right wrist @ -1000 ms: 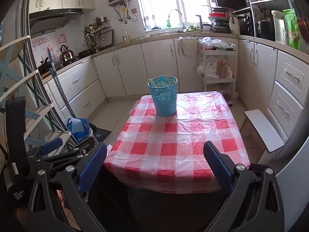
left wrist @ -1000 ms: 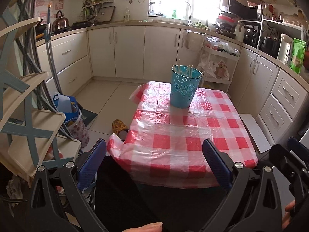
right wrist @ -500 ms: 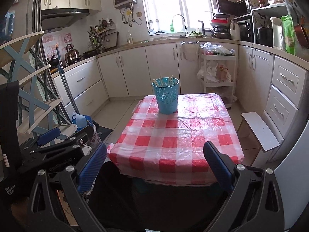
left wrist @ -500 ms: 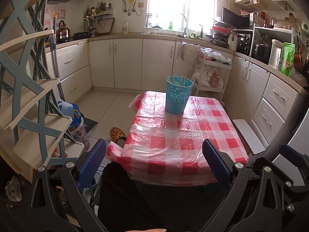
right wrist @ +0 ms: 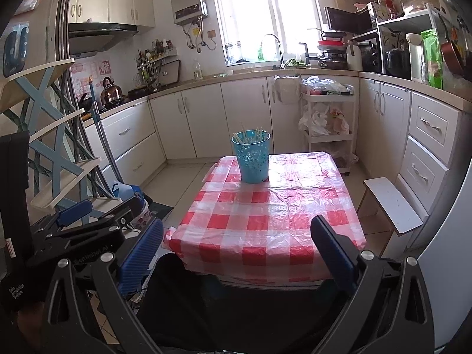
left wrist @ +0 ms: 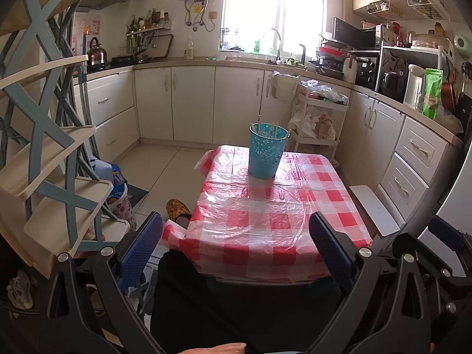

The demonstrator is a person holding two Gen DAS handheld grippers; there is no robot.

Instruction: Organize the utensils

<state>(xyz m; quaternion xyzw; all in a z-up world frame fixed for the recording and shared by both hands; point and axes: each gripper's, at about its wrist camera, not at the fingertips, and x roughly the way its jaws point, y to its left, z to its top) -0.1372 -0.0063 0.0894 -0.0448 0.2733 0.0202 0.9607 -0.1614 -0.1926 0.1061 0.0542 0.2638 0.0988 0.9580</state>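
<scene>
chopsticks (left wrist: 267,128) upright in blue bin (left wrist: 266,151), worktop (left wrist: 274,206) far end | left gripper (left wrist: 236,250), right gripper (right wrist: 236,250) wide, empty, now farther back from bin than a second ago | judged: organizing done, withdrawing

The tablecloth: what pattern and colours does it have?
Red-and-white check tablecloth, clearest in the right wrist view.

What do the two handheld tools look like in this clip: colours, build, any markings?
Both match: black angular frames with triangular cut-outs and silver bolt heads, and two fingers faced with ribbed blue pads. In the right view the left tool shows white lettering on its side, too small to read fully. Left tool, right tool. No cables visible. The person wears dark clothing; a patterned slipper shows.
</scene>
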